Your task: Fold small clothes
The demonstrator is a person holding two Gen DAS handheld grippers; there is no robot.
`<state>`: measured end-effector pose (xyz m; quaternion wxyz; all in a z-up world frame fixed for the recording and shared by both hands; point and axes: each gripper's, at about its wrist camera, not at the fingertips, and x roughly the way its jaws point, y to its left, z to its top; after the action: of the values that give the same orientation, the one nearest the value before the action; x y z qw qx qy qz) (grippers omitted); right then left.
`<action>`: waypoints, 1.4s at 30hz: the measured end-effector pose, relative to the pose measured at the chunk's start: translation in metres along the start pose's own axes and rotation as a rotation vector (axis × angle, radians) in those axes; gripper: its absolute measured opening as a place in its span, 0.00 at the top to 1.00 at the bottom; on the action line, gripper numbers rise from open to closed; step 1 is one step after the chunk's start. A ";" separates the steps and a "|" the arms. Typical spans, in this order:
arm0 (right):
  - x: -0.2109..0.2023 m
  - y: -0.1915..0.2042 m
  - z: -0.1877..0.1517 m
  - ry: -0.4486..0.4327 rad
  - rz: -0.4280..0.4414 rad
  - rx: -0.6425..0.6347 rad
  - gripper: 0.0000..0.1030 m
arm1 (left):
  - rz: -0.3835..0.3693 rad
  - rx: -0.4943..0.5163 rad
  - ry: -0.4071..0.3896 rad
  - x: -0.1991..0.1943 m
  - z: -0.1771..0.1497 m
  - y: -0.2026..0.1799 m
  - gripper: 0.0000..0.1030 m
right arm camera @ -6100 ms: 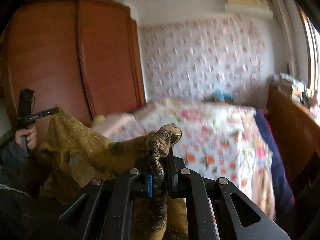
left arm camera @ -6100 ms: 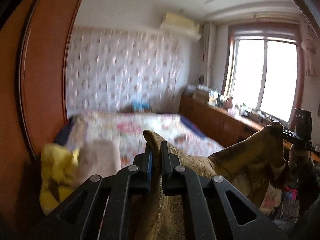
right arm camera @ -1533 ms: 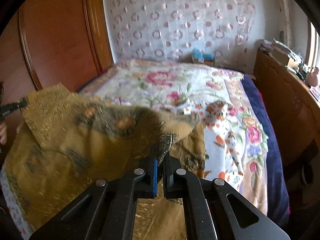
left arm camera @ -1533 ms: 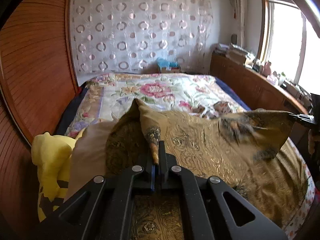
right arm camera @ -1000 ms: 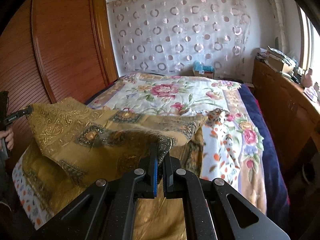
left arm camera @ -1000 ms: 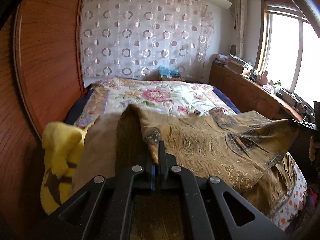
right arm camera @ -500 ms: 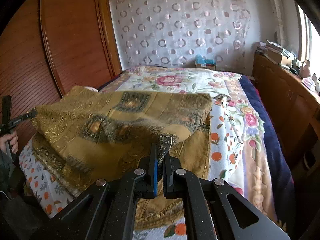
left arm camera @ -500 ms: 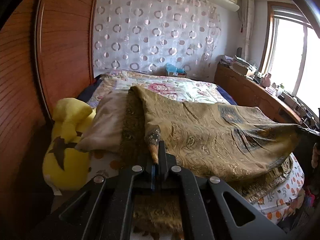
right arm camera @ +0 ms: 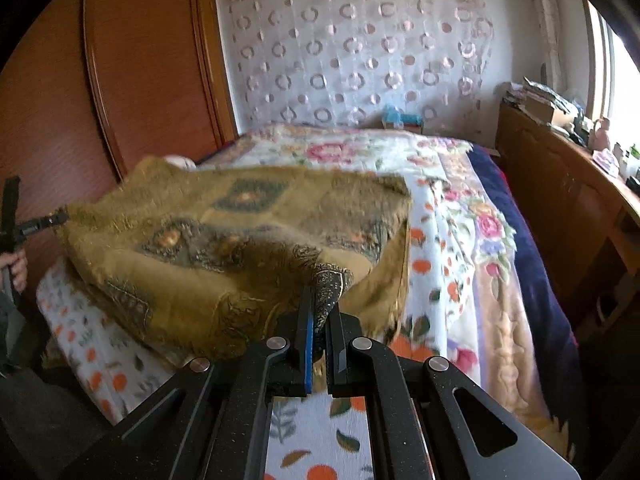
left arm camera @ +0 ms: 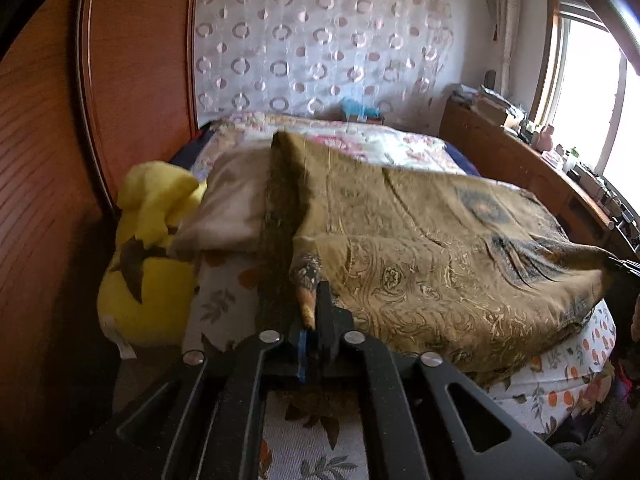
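Observation:
A golden-brown patterned cloth (left arm camera: 440, 240) lies doubled over on the near end of the bed (left arm camera: 560, 368), its top layer sagging between my two grippers. My left gripper (left arm camera: 314, 300) has the near left corner between its fingers, and its jaws are opening. My right gripper (right arm camera: 320, 304) pinches the near right corner of the cloth (right arm camera: 224, 240), and its jaws are beginning to part too. In the right wrist view the left gripper (right arm camera: 40, 222) shows at the cloth's far side, held by a hand.
A yellow plush toy (left arm camera: 148, 280) and a beige pillow (left arm camera: 232, 208) lie at the cloth's left edge. A wooden wardrobe (left arm camera: 132, 80) stands to the left. A low wooden cabinet (right arm camera: 560, 200) runs along the bed's right side. The floral bedspread (right arm camera: 460, 220) stretches beyond the cloth.
Both grippers have come down and toward the bed's near end, laying the cloth's top layer over the lower one. The left jaws now show a slightly wider gap around the corner.

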<state>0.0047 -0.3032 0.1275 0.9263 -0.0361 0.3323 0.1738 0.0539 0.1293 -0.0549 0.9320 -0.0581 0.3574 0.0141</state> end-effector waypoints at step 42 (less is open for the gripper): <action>0.142 0.053 -0.001 0.132 0.012 -0.125 0.35 | 0.046 -0.021 0.083 0.019 -0.039 0.014 0.32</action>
<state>0.0877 -0.2116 0.0398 0.8973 -0.1034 0.3811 0.1971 0.0411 0.1385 -0.0983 0.9152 -0.0604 0.3966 0.0370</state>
